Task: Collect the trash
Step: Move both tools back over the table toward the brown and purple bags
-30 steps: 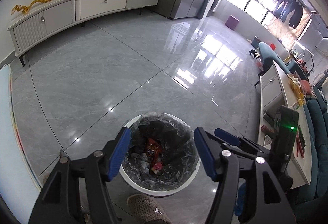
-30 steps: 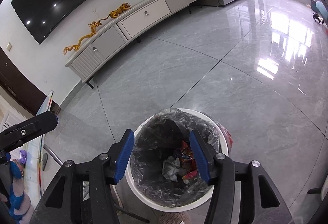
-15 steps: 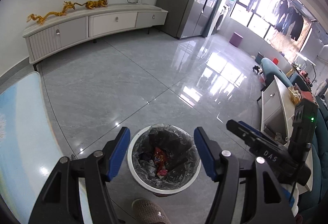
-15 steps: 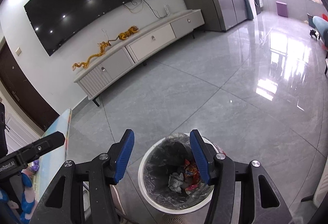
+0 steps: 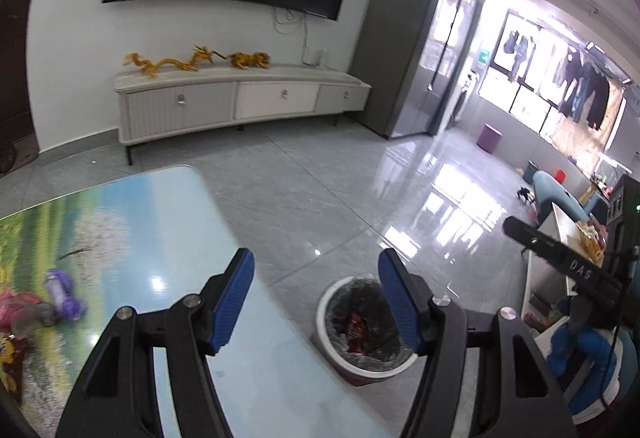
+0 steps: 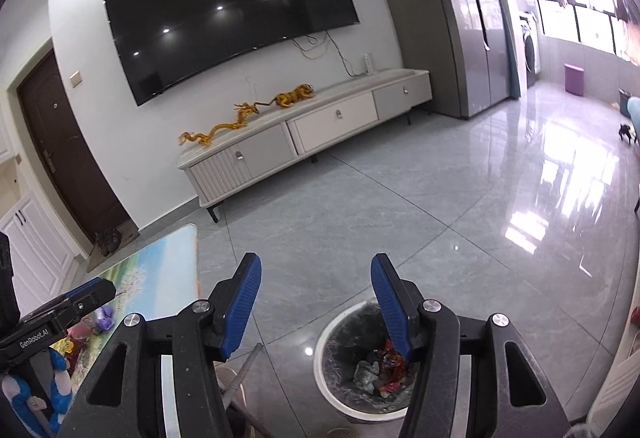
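Note:
A white trash bin (image 5: pixel 362 334) lined with a black bag stands on the floor, with crumpled wrappers inside; it also shows in the right wrist view (image 6: pixel 362 366). My left gripper (image 5: pixel 316 298) is open and empty, high above the table edge and the bin. My right gripper (image 6: pixel 316 306) is open and empty, above the bin. Purple and pink trash (image 5: pixel 60 298) lies on the table at the left, seen too in the right wrist view (image 6: pixel 102 316).
A glass table (image 5: pixel 140 230) with a landscape print is at the left. A white TV cabinet (image 5: pixel 240 103) with gold dragon figures stands against the far wall under a TV. A low cabinet (image 5: pixel 560 270) and sofa are at the right. Grey tile floor (image 6: pixel 400 205) lies between.
Both grippers have risen and tilted up away from the bin, which now looks smaller and lower. The table with trash has come into the left wrist view. Both stay open and empty.

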Motion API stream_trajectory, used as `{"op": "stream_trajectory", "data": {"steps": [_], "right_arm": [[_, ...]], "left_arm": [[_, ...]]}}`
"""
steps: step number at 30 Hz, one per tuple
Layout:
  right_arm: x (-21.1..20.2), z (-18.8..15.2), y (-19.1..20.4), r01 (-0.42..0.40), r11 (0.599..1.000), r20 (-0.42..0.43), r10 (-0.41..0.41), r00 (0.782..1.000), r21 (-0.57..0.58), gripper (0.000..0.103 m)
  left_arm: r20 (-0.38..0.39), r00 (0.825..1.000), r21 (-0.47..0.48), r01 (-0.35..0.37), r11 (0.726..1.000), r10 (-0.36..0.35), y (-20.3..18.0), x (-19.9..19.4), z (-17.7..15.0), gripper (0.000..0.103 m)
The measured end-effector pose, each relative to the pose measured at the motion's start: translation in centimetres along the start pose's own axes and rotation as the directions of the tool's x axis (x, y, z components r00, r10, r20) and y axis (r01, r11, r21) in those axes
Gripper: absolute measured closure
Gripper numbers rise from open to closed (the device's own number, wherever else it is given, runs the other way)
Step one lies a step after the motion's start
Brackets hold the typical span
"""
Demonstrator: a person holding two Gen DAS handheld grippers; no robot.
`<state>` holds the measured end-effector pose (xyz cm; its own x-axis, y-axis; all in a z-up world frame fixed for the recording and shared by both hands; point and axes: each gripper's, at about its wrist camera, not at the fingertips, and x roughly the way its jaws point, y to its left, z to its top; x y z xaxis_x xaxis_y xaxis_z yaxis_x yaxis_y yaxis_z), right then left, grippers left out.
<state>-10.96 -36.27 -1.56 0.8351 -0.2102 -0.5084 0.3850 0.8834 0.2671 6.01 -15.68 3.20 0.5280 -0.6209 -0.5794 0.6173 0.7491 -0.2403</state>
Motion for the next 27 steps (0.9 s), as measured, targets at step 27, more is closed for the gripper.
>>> {"op": "stream_trajectory", "data": {"steps": [27], "right_arm": [[8.1, -5.0, 18.7, -0.308, 0.906, -0.248, 0.240, 0.939, -0.290, 0.045]], "left_arm": [[-0.081, 0.926, -0.183, -0.378, 0.907, 0.369, 28.1, -12.0, -11.5, 0.040]]}}
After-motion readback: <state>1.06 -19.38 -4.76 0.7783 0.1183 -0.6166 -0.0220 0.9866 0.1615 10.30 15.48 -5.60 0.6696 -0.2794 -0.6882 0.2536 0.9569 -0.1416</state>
